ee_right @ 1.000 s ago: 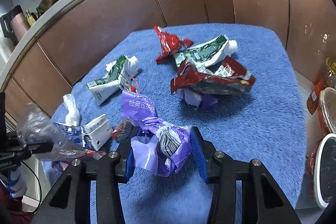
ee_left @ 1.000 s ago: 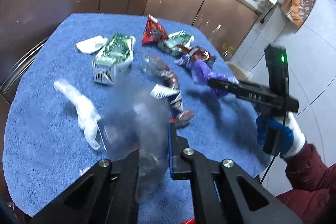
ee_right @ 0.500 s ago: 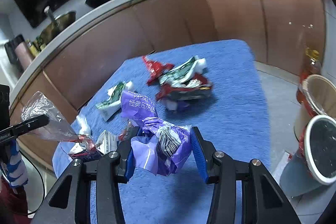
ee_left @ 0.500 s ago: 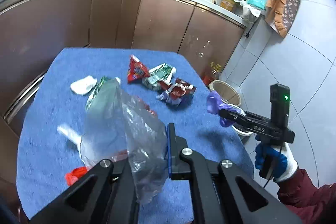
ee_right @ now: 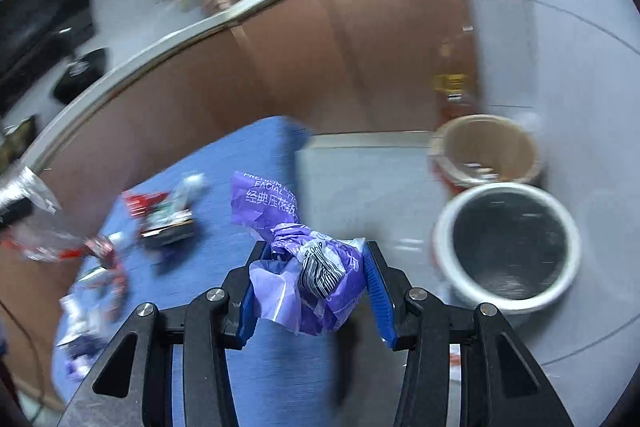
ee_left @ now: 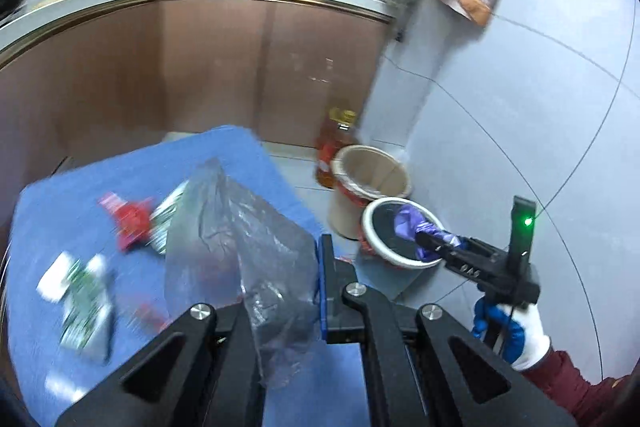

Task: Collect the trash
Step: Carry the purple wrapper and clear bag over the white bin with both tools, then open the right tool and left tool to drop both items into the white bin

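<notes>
My left gripper [ee_left: 284, 279] is shut on a crumpled clear plastic bag [ee_left: 240, 239] and holds it above the blue table [ee_left: 132, 163]. My right gripper [ee_right: 308, 279] is shut on a crumpled purple tissue wrapper [ee_right: 304, 267]. In the left wrist view the right gripper [ee_left: 428, 247] holds the purple wrapper [ee_left: 408, 223] over a white-rimmed bin with a black liner [ee_left: 384, 227]. That bin [ee_right: 508, 247] lies to the right of the wrapper in the right wrist view. Red and green wrappers [ee_left: 136, 219] and a green-white carton [ee_left: 80, 299] lie on the table.
A tan bin [ee_left: 372, 175] stands behind the white-rimmed one, also in the right wrist view [ee_right: 488, 151]. An oil bottle [ee_left: 336, 143] stands by the brown cabinets [ee_left: 240, 67]. More wrappers [ee_right: 160, 211] lie on the table. Grey tiled floor [ee_left: 500, 127] is to the right.
Both grippers have lifted and swung right, away from the table toward the bins. The right gripper has carried the purple wrapper over the white-rimmed bin. The left still holds the clear bag.
</notes>
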### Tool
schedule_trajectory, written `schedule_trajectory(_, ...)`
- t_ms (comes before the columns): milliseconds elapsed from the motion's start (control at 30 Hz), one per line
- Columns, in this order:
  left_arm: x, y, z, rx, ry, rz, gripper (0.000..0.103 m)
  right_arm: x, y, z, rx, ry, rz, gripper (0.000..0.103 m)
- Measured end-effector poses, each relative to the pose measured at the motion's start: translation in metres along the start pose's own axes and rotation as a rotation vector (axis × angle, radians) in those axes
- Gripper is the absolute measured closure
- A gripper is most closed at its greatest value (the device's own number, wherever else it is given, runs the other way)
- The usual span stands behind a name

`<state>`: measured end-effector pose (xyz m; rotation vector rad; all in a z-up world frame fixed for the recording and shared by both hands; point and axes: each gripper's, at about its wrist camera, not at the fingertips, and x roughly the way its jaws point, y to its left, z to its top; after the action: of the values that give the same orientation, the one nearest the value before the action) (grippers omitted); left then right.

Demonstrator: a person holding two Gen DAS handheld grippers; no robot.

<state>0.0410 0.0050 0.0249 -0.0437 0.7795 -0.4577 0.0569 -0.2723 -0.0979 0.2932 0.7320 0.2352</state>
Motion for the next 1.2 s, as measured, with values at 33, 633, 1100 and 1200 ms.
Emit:
schedule_trajectory(33,0.018,-0.012,0.012,0.026,0.015,-0.017,0.101,0.002,-0.012,0.002,0.014,-0.007,-0.038,0.059)
schedule_trajectory(633,0.305,-0.185,0.101,0.230,0.258,-0.198,0.099,0.062,-0.188,-0.001,0.251,0.004,-0.416,0.052)
schedule_trajectory(1100,0.378,-0.218,0.081,0.208,0.397,-0.302,0.099,0.068,-0.189,-0.016,0.264,0.033,-0.467,0.028)
schedule_trajectory(1200,0.386,-0.221,0.077,0.213,0.421,-0.290,0.098,0.067,-0.183,-0.022,0.263,0.040,-0.461,0.026)
